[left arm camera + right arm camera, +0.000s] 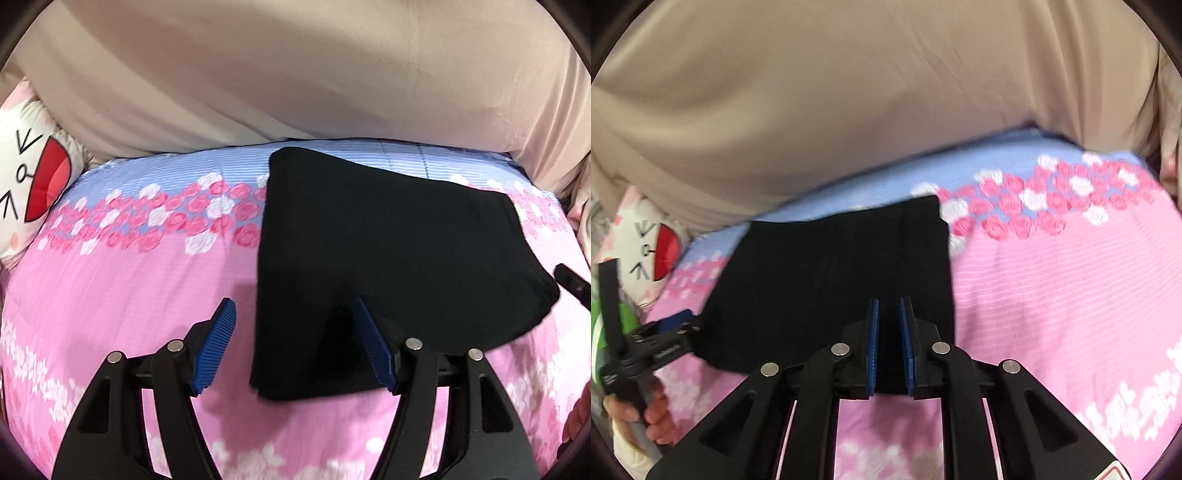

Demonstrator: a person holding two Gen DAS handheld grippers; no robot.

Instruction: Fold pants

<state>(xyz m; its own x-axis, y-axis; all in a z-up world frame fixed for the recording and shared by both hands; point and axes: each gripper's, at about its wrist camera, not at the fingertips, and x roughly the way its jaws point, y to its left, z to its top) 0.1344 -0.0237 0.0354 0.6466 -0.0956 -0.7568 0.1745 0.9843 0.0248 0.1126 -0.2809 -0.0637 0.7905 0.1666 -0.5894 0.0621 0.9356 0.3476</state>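
Note:
The black pants (388, 251) lie folded into a compact block on the pink floral bedspread (129, 280). My left gripper (295, 314) is open, its jaws straddling the near left corner of the pants, blue pads (216, 347) apart. In the right wrist view the pants (831, 273) lie ahead, and my right gripper (889, 306) has its blue pads nearly together with the near edge of the pants between them. The left gripper (674, 321) shows at the pants' left edge, held by a hand.
A large beige cushion (295, 74) runs along the far side of the bed. A white cartoon pillow (26, 177) with a red mouth lies at the far left. The right gripper's tip (570, 282) shows at the right edge.

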